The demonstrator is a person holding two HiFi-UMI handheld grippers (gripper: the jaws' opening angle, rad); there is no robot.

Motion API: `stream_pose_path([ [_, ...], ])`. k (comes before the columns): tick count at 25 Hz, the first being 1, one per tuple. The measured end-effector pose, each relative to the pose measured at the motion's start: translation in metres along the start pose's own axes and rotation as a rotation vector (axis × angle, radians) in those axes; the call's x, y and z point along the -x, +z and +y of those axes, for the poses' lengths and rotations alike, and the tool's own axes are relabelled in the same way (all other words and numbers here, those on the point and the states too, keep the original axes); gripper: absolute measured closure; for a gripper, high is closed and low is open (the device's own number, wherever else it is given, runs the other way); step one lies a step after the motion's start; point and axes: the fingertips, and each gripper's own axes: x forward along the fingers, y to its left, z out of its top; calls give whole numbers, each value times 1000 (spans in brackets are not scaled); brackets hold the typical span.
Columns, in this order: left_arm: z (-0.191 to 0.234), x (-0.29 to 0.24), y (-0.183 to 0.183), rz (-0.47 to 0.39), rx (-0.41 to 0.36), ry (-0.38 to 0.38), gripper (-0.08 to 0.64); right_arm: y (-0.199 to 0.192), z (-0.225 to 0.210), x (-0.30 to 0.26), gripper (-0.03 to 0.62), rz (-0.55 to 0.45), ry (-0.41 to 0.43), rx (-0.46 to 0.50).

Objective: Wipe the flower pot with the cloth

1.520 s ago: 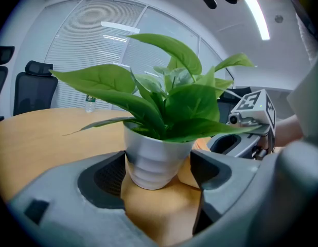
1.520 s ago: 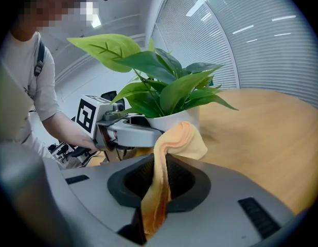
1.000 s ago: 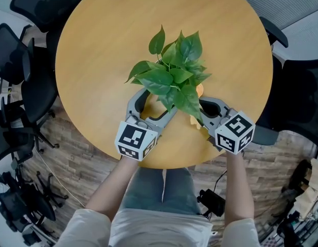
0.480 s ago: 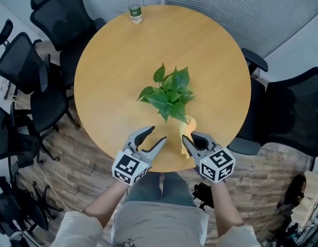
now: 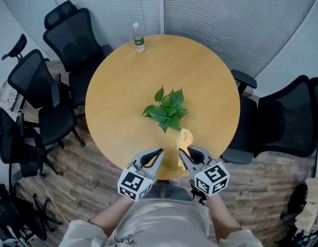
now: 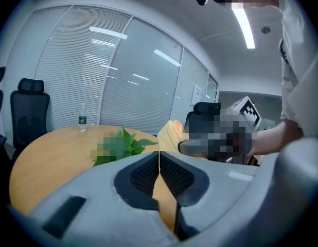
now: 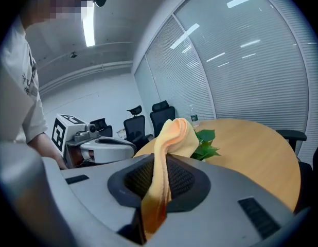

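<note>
The left gripper point(image 5: 160, 151) had just clenched, its jaws meeting with nothing between them. Just to its right, the right gripper point(image 5: 181, 152) was clamped on the orange cloth point(image 5: 184, 138), which stood up out of its jaws. Ahead of both and well apart, the potted plant point(image 5: 166, 110) sat on the round wooden table point(image 5: 205, 71), its leaves hiding the pot. A water bottle point(image 5: 139, 37) stood far beyond.

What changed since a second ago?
Left hand-held gripper and right hand-held gripper pulled back from the plant toward the person. The left's jaws have just been closing, nothing between them; the right still grips the cloth. Plant unmoved.
</note>
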Motion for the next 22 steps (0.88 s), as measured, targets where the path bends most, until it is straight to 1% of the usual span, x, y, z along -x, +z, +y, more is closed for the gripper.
stream_pose_path([
  [6,6,12,27,-32,-50,52,549,33,2,14,538,-55,-20,33],
  [9,13,20,38,-51,-43,76,549,47,7,19,538,-73,-22,57],
  [12,16,25,47,-58,-48,81,549,59,15,20,538,-90,-14,78],
  [17,17,33,60,-94,-49,95,549,68,27,23,538,-112,-13,90],
  [22,10,38,63,-105,-51,87,549,66,36,31,538,-127,-14,73],
])
